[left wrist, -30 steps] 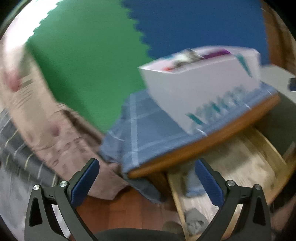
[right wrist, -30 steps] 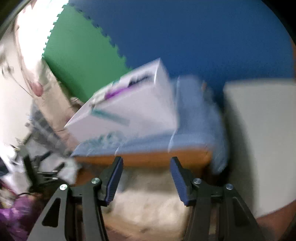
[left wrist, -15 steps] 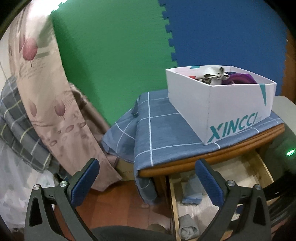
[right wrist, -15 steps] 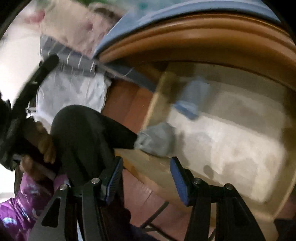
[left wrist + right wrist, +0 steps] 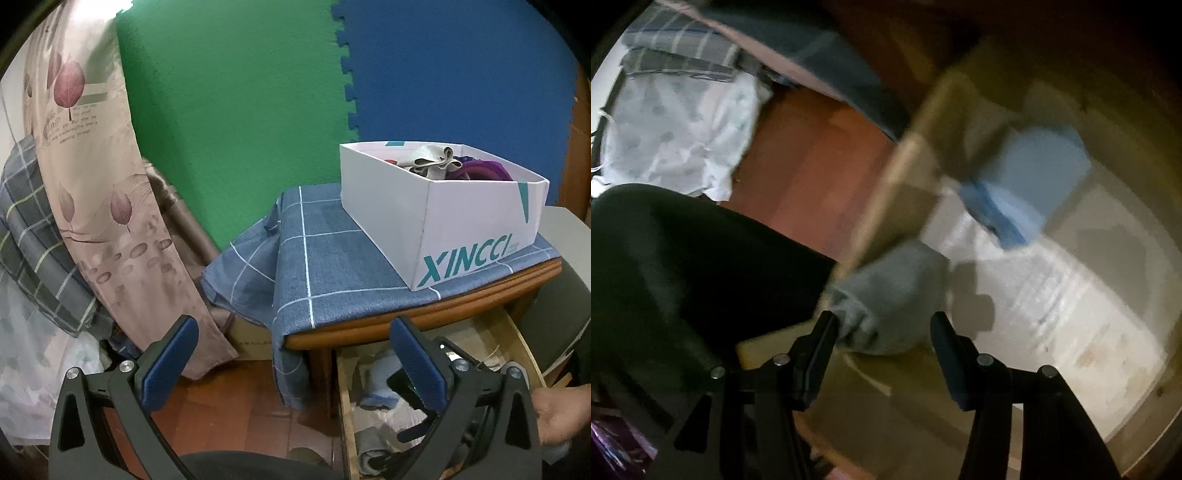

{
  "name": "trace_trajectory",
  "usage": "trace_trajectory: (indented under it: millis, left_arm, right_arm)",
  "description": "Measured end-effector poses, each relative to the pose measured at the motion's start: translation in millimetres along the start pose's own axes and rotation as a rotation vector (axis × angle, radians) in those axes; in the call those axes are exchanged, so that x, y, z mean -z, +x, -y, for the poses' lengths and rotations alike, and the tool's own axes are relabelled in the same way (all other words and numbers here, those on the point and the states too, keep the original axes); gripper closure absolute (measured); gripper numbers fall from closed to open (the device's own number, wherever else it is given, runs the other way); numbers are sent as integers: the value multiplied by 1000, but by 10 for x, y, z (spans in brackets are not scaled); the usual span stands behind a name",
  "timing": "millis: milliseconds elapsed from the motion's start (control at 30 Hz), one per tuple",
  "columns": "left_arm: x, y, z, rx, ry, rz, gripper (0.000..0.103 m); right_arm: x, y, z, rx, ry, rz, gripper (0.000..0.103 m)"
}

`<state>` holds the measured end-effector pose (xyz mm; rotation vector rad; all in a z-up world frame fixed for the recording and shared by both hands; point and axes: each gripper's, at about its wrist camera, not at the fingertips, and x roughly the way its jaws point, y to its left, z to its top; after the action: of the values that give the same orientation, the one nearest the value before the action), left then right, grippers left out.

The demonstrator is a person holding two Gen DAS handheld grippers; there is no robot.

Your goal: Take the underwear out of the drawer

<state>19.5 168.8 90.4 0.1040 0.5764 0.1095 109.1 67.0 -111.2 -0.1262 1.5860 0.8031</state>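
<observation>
Open drawer under clothed table; both tongs gaped empty, right gripper seemingly above grey underwear, left gripper idle.

A blue white-checked cloth is lying under a white teal-lettered box, grey underwear sitting in the pale drawer

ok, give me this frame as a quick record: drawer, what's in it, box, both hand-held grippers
drawer: pulled open under the small table
contents: grey rolled garment in the near corner; blue folded garment further in
box: white box on the blue checked cloth, clothes inside
left hand-held gripper: open, empty, facing the table
right hand-held gripper: open, over the drawer, grey garment just ahead between the fingers, not pinched
image quality: right wrist view blurred
</observation>
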Motion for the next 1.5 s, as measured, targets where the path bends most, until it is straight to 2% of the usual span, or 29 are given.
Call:
trace_trajectory:
  millis: [33,133,200,233,300,400,500,567,633,700,767,867,933,1033,1233,1500]
  left_arm:
    - [-1,1,2,0,2,0,0]
    - [2,9,30,-14,30,-6,0]
    - [8,32,100,-25,57,-11,0]
    - [14,39,132,-32,73,-13,0]
    - [27,42,205,-34,107,-14,0]
    - [42,55,322,-15,158,-21,0]
    - [68,98,479,67,229,-68,0]
    - [112,200,652,160,287,-159,0]
    - [176,349,853,219,309,-265,0]
    - [245,492,1033,258,312,-355,0]
    - [342,667,1231,255,325,-436,0]
    - [448,876,1416,226,351,-519,0]
    - [512,974,1505,236,349,-564,0]
    - [601,1102,1600,194,377,-605,0]
    - [769,1369,1649,213,275,-738,0]
    - [995,1618,1810,139,280,-800,0]
  right_arm:
    - [33,16,74,26,16,-7,48]
    - [107,-58,237,181,11,14,48]
    - [256,-178,303,409,-53,52,48]
    - [381,-276,400,472,-64,71,48]
    - [546,-454,573,395,-7,90,48]
    - [972,-921,886,226,85,195,48]
    - [1311,-1278,1091,177,131,284,48]
    - [1463,-1476,1221,157,166,337,48]
    - [1589,-1674,1402,133,212,398,48]
    - [1754,-1915,1601,-10,287,506,48]
    - [1792,-2002,1680,-86,331,567,47]
    - [1809,-1978,1791,-135,380,585,47]
    - [1821,-1977,1786,-152,371,590,47]
    - [1792,-1979,1745,-162,341,595,47]
    - [1877,-2044,1748,-183,321,609,47]
    - [1906,-2052,1776,-215,319,615,47]
